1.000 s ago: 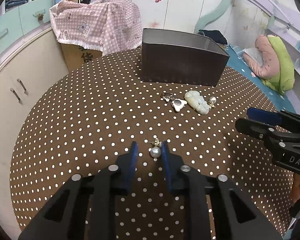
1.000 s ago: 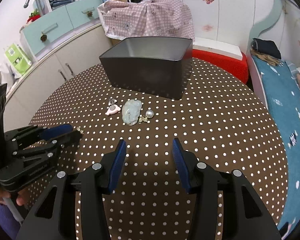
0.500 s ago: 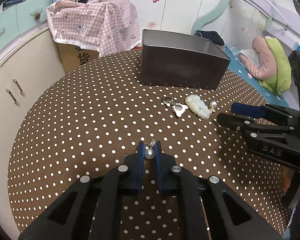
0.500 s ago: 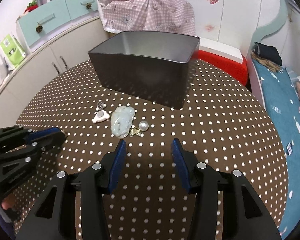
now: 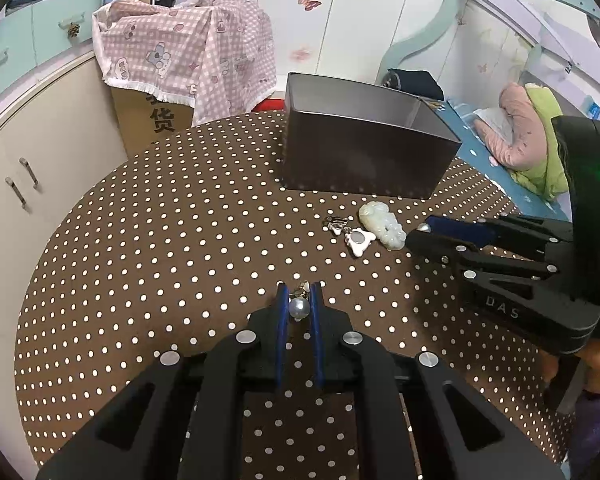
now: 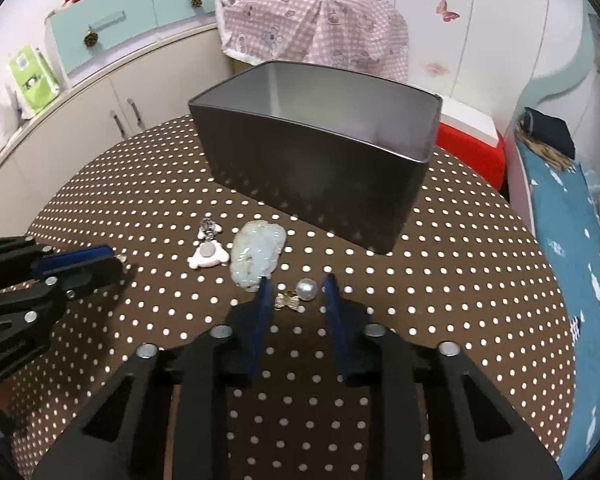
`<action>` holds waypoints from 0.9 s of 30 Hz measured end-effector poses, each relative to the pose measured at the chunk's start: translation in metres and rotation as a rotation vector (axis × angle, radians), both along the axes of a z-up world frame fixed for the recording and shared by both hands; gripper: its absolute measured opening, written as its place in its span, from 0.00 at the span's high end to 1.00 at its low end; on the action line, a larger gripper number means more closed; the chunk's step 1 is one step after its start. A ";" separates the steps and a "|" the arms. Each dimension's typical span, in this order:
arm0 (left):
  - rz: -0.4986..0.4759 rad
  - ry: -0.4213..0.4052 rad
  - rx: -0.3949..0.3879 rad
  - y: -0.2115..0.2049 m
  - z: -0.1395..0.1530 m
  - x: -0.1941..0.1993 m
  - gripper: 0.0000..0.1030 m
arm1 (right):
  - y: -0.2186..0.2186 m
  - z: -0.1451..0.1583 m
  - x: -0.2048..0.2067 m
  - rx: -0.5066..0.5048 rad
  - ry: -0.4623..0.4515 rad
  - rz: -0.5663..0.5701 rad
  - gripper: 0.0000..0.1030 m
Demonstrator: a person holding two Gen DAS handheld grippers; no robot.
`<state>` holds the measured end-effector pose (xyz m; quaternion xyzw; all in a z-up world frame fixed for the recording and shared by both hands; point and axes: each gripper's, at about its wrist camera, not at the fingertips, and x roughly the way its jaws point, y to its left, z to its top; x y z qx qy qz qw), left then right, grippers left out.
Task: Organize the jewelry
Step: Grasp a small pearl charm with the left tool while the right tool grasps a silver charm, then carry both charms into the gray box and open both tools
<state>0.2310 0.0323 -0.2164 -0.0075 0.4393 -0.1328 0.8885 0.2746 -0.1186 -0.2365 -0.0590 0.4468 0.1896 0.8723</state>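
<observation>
While the left hand-held gripper (image 5: 299,294) pinches a round glossy pearl earring (image 5: 299,307), the right hand-held gripper (image 6: 296,286) closes.

Two pearl earrings: one (image 5: 299,307) between the left claw's (image 5: 299,300) pads, one (image 6: 307,289) on the bench (image 6: 460,280). One jade pendant (image 6: 258,254), one white charm (image 6: 208,255), one dark tin (image 6: 320,160), two claws, the right (image 6: 296,300) closing.

Both tools' rear bodies run off the bottom edges of their own views. The tin's (image 6: 316,168) floor is hidden behind its front wall. The small charm (image 6: 209,226) beside the white pendant (image 6: 208,256) is too small to identify.
</observation>
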 end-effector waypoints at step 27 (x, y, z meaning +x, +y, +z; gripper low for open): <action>-0.130 -0.148 -0.113 -0.016 0.098 0.034 0.91 | -0.040 0.089 -0.010 0.150 -0.118 -0.013 0.88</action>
